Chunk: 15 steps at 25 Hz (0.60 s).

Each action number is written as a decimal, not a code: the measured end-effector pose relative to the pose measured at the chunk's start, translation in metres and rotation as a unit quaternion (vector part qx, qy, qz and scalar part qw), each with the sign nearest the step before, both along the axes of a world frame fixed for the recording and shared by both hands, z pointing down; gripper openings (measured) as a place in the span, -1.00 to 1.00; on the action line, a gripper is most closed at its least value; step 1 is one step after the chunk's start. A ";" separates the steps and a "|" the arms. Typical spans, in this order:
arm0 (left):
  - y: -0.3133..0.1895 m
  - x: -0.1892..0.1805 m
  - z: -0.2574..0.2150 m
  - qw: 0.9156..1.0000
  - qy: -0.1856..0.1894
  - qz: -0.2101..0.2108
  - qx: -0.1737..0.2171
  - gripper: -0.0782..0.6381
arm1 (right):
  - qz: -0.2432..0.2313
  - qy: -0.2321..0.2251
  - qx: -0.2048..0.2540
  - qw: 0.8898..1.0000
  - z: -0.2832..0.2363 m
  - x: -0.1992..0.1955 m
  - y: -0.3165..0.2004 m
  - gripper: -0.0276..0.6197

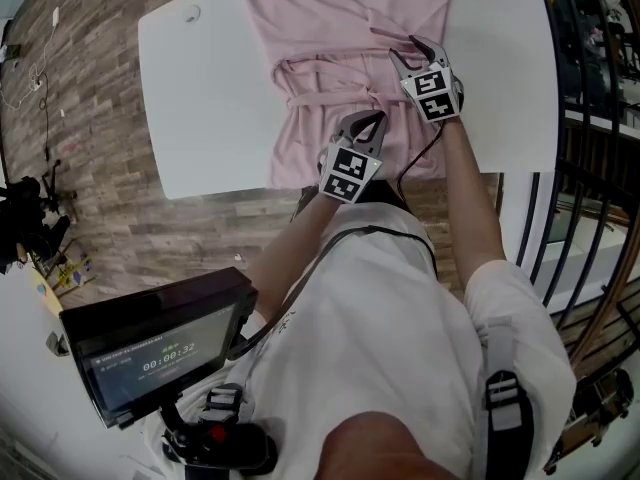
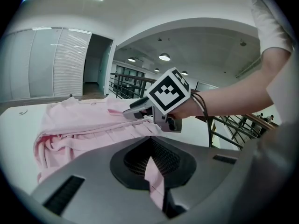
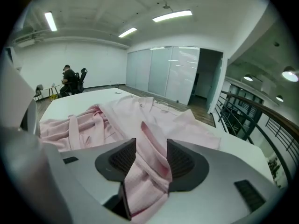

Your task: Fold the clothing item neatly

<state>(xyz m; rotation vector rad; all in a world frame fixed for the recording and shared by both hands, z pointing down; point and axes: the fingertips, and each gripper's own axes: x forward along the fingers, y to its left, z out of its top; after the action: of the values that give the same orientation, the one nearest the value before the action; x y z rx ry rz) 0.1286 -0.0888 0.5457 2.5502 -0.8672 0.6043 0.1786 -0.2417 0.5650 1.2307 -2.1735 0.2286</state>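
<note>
A pale pink cotton robe [image 1: 340,28] lies spread on a white rectangular surface [image 1: 210,98]. The left gripper [image 1: 372,118] has its jaws clenched on a fold of the robe. The right gripper [image 1: 405,46] has its jaws released, with cloth lying loose between them. The right gripper should probably draw clear gently so the fold is not dragged.
</note>
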 end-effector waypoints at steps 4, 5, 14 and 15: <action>-0.012 -0.002 0.004 1.000 0.002 -0.001 -0.003 -0.77 | -0.059 0.040 0.024 0.997 -0.006 -0.039 -0.027 -0.28; -0.016 -0.004 0.006 1.000 0.003 -0.001 -0.005 -0.77 | -0.070 0.050 0.026 0.996 -0.005 -0.048 -0.036 -0.28; -0.018 -0.019 0.012 1.000 0.004 -0.005 -0.018 -0.77 | -0.043 0.072 0.016 0.996 0.000 -0.052 -0.071 -0.86; -0.020 -0.022 0.012 1.000 0.004 -0.006 -0.018 -0.77 | -0.036 0.069 0.020 0.997 -0.003 -0.047 -0.075 -0.86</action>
<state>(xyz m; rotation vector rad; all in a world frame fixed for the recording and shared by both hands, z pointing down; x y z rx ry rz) 0.1070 -0.1085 0.5580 2.5123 -0.8605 0.6014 0.1320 -0.3168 0.5624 1.1513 -2.1075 0.0688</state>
